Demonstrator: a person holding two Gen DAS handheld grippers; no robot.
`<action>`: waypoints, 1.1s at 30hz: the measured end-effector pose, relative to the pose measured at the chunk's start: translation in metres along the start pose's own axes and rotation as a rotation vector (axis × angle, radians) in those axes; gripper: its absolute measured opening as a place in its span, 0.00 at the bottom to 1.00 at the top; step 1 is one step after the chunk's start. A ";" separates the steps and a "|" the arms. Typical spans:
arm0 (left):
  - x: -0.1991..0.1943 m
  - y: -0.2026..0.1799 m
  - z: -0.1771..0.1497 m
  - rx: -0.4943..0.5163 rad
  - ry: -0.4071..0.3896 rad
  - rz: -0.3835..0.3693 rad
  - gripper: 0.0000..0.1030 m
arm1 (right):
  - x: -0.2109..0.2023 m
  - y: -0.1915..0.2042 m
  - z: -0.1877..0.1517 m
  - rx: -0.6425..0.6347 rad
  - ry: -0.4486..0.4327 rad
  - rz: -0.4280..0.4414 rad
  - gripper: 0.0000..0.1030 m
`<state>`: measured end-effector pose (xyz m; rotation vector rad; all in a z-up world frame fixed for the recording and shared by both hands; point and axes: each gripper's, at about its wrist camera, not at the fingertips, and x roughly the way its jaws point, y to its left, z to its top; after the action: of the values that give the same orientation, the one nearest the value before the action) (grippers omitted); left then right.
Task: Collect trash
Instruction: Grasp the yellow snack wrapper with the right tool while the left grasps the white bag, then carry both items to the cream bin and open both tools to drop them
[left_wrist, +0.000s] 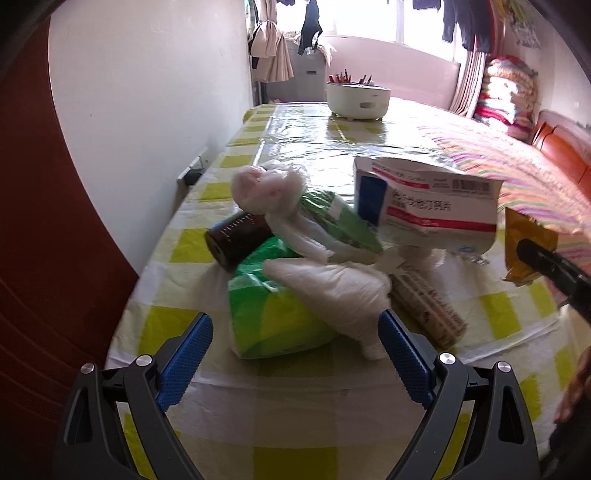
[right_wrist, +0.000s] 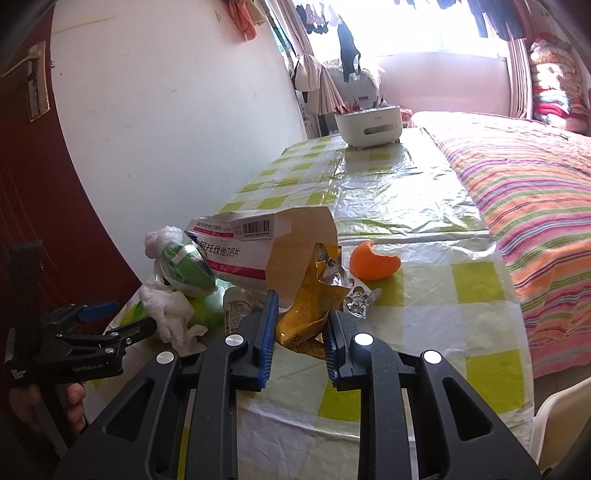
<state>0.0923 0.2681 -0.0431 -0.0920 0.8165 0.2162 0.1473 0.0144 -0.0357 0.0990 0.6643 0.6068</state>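
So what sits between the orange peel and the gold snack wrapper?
In the right wrist view, a small crumpled silver foil wrapper lies between the orange peel and the gold snack wrapper.

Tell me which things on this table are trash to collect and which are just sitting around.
Trash:
yellow snack wrapper, between the right gripper fingers
torn medicine box
orange peel
crumpled white plastic bag
green packet
small foil wrapper

Not part of it:
white tub of utensils
striped bedspread
checked tablecloth
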 end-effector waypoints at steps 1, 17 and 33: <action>0.001 0.001 0.000 -0.011 0.001 -0.012 0.86 | -0.002 0.000 0.000 0.000 -0.004 0.003 0.21; 0.027 -0.013 0.013 -0.072 0.002 -0.053 0.52 | -0.023 -0.005 0.001 0.009 -0.052 0.021 0.21; -0.010 -0.063 0.004 0.043 -0.111 -0.139 0.29 | -0.067 -0.028 -0.001 0.014 -0.120 -0.046 0.21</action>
<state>0.1022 0.2058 -0.0333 -0.0946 0.7010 0.0719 0.1186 -0.0457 -0.0075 0.1319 0.5534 0.5473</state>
